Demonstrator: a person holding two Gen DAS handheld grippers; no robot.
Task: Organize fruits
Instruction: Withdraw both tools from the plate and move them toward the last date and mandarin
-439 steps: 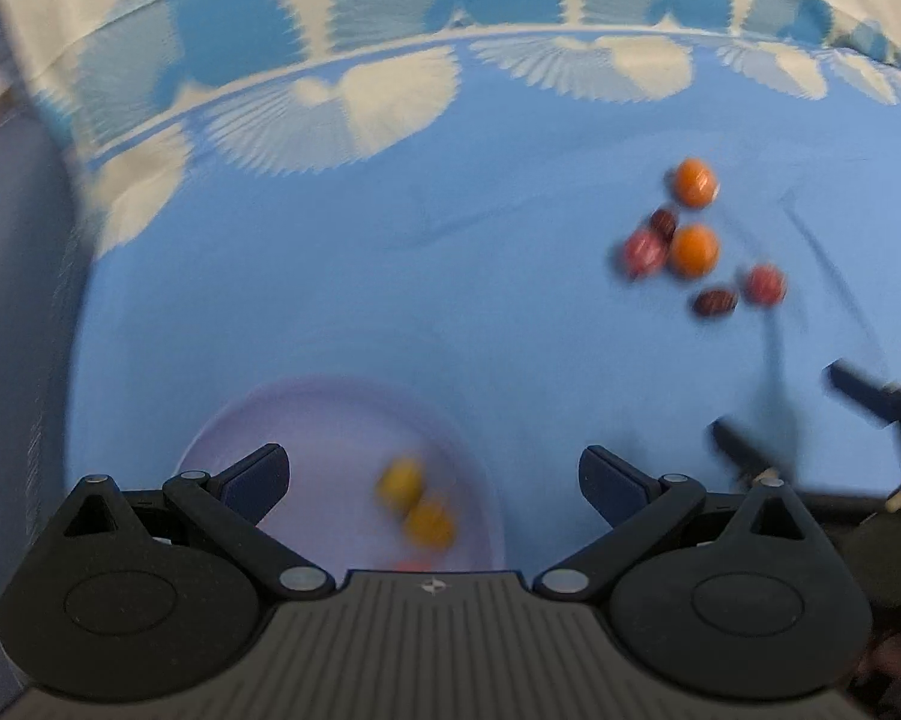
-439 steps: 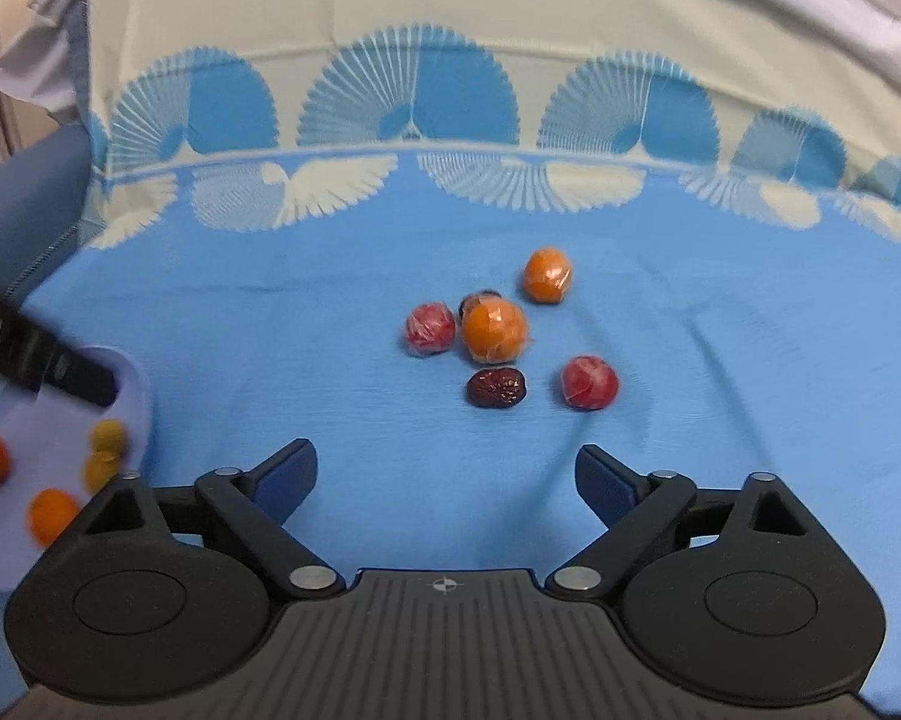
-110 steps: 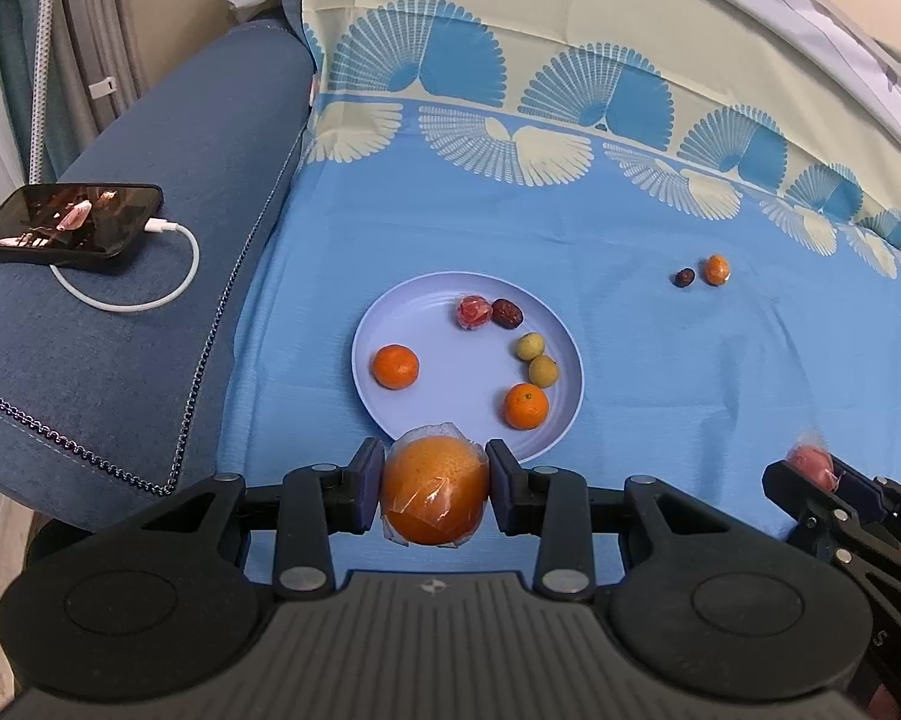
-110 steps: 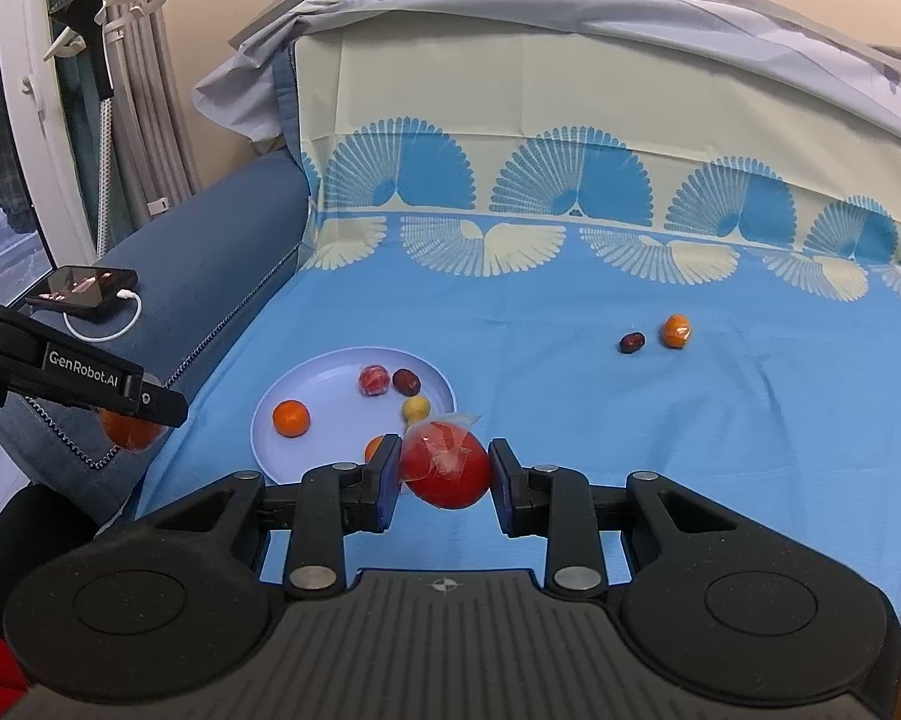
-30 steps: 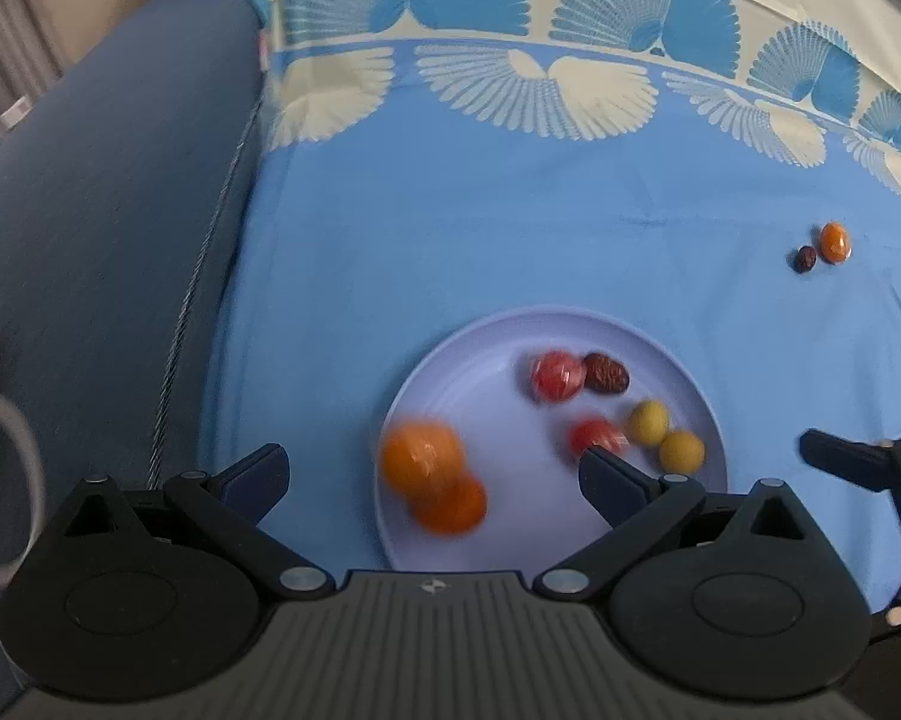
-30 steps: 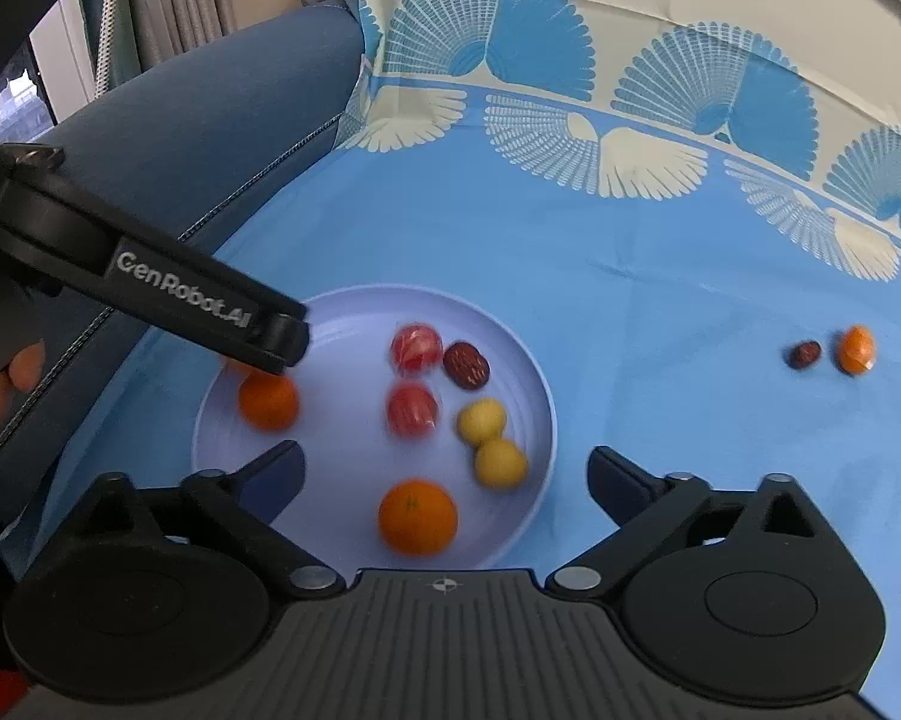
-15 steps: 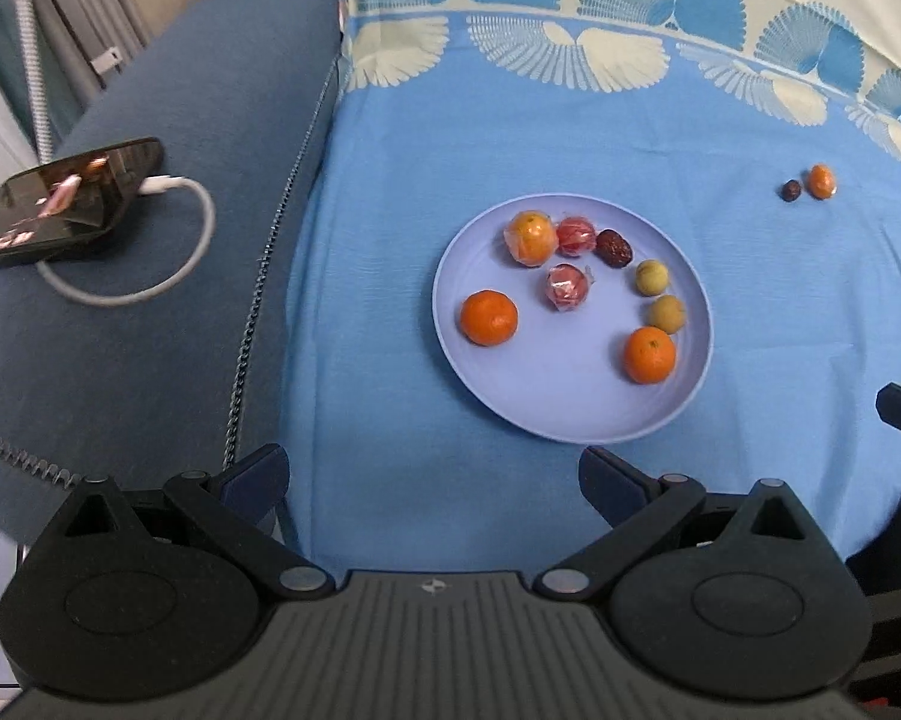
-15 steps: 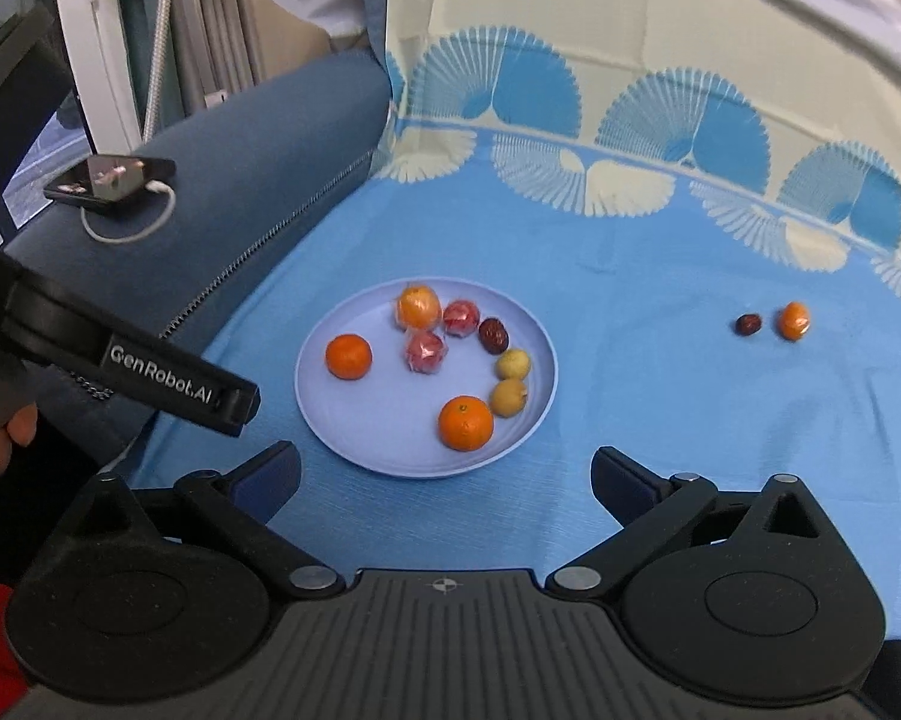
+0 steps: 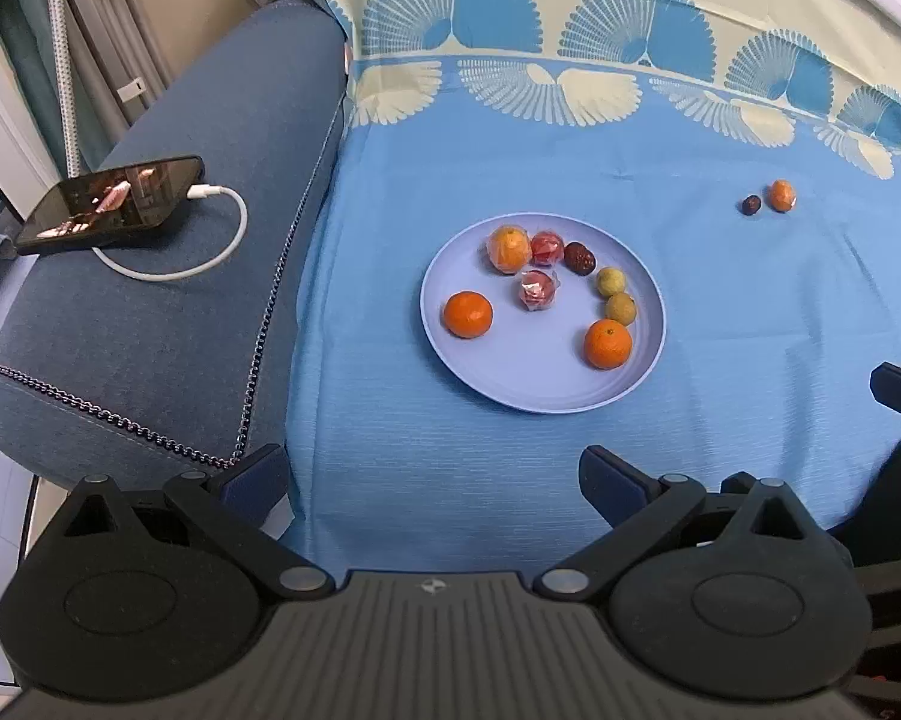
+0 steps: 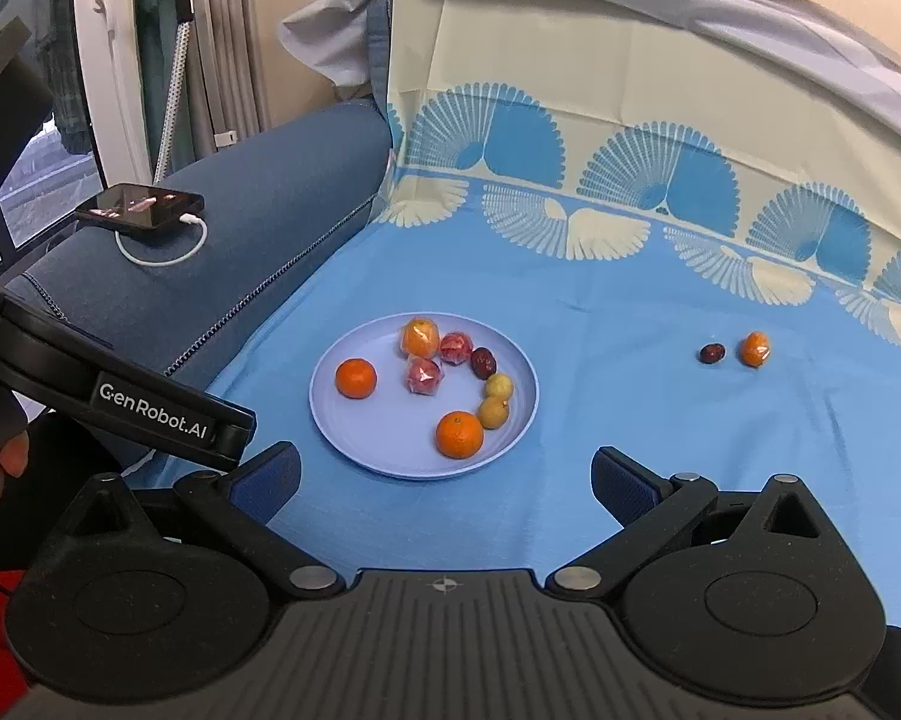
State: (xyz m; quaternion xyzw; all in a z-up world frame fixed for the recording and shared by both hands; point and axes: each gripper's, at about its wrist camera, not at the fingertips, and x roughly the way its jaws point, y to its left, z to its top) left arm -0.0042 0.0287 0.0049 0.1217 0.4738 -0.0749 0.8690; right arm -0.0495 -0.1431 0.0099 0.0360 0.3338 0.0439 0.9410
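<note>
Blue cloth (image 9: pixel 510 168), then plate (image 9: pixel 510 387) now carrying eight fruits; we've just dropped our wrapped orange (image 9: pixel 508 248) and red fruit (image 9: pixel 538 290) there. Left gripper (image 9: pixel 432 474) and right gripper (image 10: pixel 447 474) pulled back, jaws wide, empty. Small orange (image 10: pixel 756 348) and date (image 10: pixel 712 353) remain on the cloth.

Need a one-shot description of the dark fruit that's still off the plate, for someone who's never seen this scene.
Start at the lavender plate on the blue cloth, then look far right across bare cloth to two small pieces lying alone. The dark fruit is the left one: smaller, maroon-brown, next to a wrapped orange fruit.
</note>
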